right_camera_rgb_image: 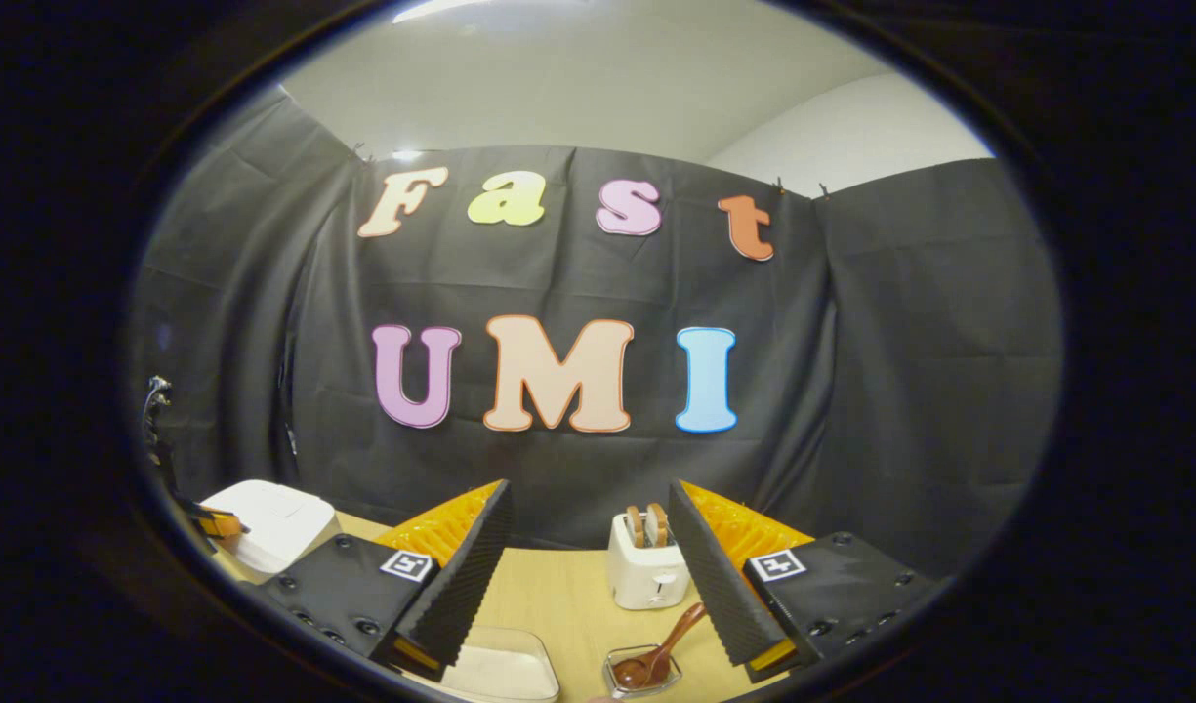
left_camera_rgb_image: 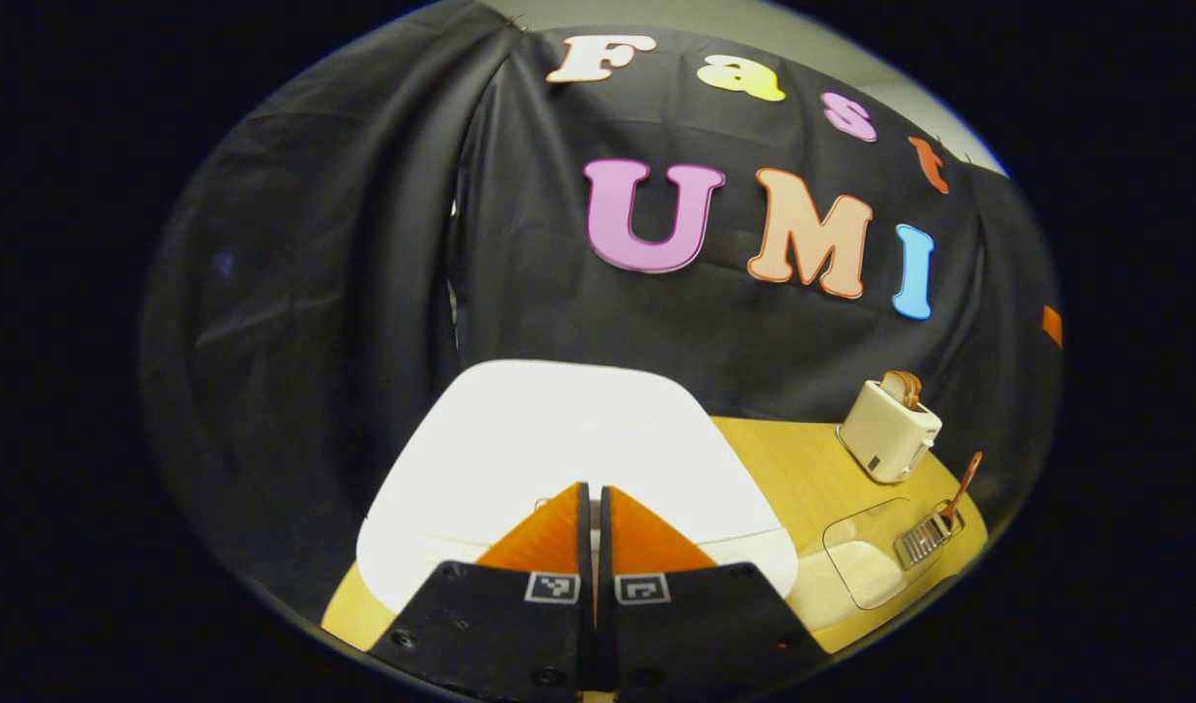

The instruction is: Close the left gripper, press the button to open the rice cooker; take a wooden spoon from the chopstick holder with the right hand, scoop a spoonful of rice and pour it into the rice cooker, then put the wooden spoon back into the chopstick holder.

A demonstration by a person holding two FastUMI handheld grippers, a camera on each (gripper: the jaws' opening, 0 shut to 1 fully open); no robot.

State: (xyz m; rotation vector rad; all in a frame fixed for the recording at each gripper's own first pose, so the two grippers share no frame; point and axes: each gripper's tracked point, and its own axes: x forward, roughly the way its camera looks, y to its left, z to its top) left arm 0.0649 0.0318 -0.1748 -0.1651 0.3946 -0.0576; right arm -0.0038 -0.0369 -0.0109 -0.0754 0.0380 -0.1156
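My left claw [left_camera_rgb_image: 595,508] is closed, its two fingers meeting with nothing between them, poised over the front of the white rice cooker [left_camera_rgb_image: 558,459], whose lid is down. I cannot tell whether the tips touch the lid.

My right claw [right_camera_rgb_image: 588,547] stands wide open and empty, above the tabletop [right_camera_rgb_image: 558,586].

Between its fingers, low in the right gripper view, the wooden spoon [right_camera_rgb_image: 664,649] stands in the chopstick holder [right_camera_rgb_image: 641,674], bowl down, handle leaning up and to the right. The left gripper view gives the same lean, handle [left_camera_rgb_image: 967,480] rising from the holder [left_camera_rgb_image: 925,539] near the tabletop's right edge.

A clear container of rice [left_camera_rgb_image: 866,566] sits just beside the holder. A white toaster [right_camera_rgb_image: 646,571] with bread slices stands behind. The right gripper view catches the ceiling above the cloth and the rice cooker far left [right_camera_rgb_image: 270,522].
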